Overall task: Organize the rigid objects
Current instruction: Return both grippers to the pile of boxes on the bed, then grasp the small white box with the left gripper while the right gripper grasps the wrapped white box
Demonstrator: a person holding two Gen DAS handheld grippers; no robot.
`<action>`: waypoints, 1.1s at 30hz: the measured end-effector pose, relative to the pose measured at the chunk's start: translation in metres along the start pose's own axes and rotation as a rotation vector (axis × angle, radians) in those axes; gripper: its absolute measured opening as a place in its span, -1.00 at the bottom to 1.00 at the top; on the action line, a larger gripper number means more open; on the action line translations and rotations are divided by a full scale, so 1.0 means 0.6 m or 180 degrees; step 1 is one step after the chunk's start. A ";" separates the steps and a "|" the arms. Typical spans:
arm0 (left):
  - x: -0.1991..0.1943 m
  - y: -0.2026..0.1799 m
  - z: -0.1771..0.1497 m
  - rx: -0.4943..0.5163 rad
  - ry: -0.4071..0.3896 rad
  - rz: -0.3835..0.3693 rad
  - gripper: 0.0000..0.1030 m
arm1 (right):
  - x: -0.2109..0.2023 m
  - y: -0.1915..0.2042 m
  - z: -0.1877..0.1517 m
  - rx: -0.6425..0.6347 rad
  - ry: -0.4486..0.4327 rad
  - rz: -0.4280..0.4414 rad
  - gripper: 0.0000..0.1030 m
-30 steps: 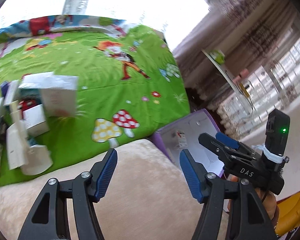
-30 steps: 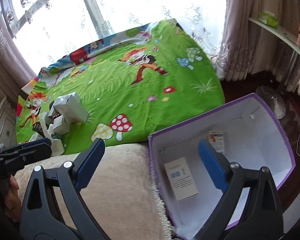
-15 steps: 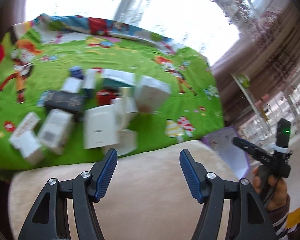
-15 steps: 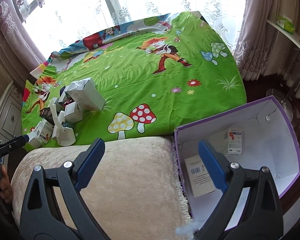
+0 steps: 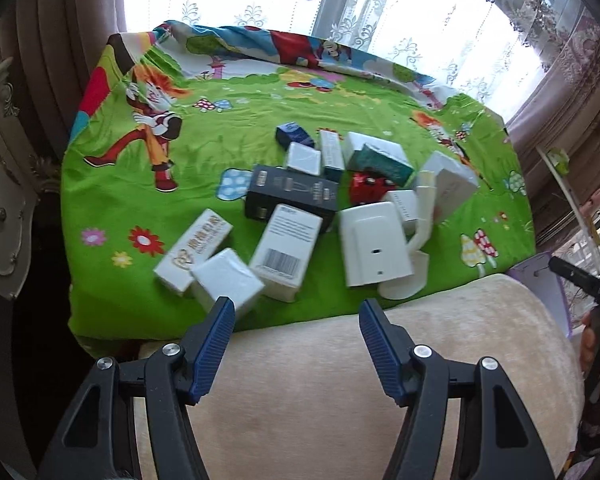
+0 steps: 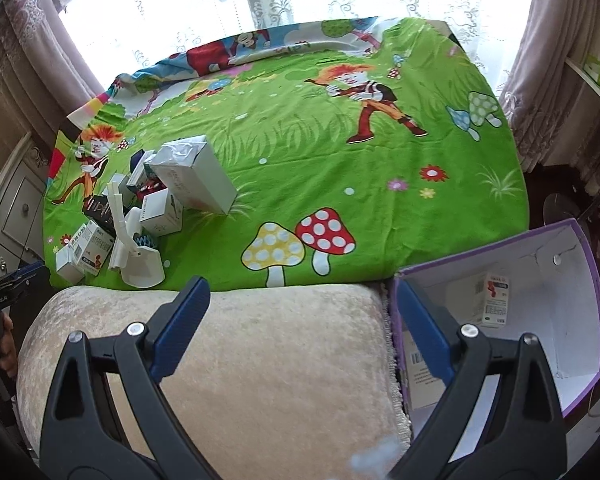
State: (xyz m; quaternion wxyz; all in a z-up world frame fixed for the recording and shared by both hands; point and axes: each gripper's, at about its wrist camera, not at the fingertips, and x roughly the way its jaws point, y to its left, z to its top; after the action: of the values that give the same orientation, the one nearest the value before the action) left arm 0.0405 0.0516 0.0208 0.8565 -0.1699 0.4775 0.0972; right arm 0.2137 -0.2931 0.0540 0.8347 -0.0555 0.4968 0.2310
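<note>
Showing two cartons point(image 6: 495, 299) inside purple box point(image 6: 580, 398).

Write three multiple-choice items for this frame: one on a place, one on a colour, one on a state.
1. Where does the purple bin stand, seen from the right wrist?
A. in the middle of the sheet
B. right of the beige cushion, off the sheet's near edge
C. by the window

2. What colour is the long box amid the pile?
A. black
B. yellow
C. orange

3. How is the left gripper?
A. shut on a box
B. shut, empty
C. open, empty

Answers:
1 B: its wall runs along the cushion's right end.
2 A: its dark faces stand out among the white cartons.
3 C: its blue pads stand wide apart with only cushion and green sheet between them.
</note>
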 end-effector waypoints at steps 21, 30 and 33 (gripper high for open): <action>0.076 0.031 0.016 0.1016 0.0323 0.0466 0.11 | 0.080 0.101 0.067 -0.0150 0.0213 0.0176 0.86; 0.079 0.026 0.009 0.1176 0.0358 0.0380 -0.07 | 0.112 0.159 0.104 -0.0135 0.0220 0.0268 0.86; 0.073 0.029 0.007 0.1117 0.0339 0.0342 -0.07 | 0.119 0.178 0.115 -0.0133 0.0202 0.0293 0.86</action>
State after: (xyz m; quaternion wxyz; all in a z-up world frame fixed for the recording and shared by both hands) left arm 0.0611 0.0695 -0.0177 0.8401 0.0030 0.5402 0.0489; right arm 0.2504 -0.1525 0.0419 0.8057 -0.0572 0.5201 0.2775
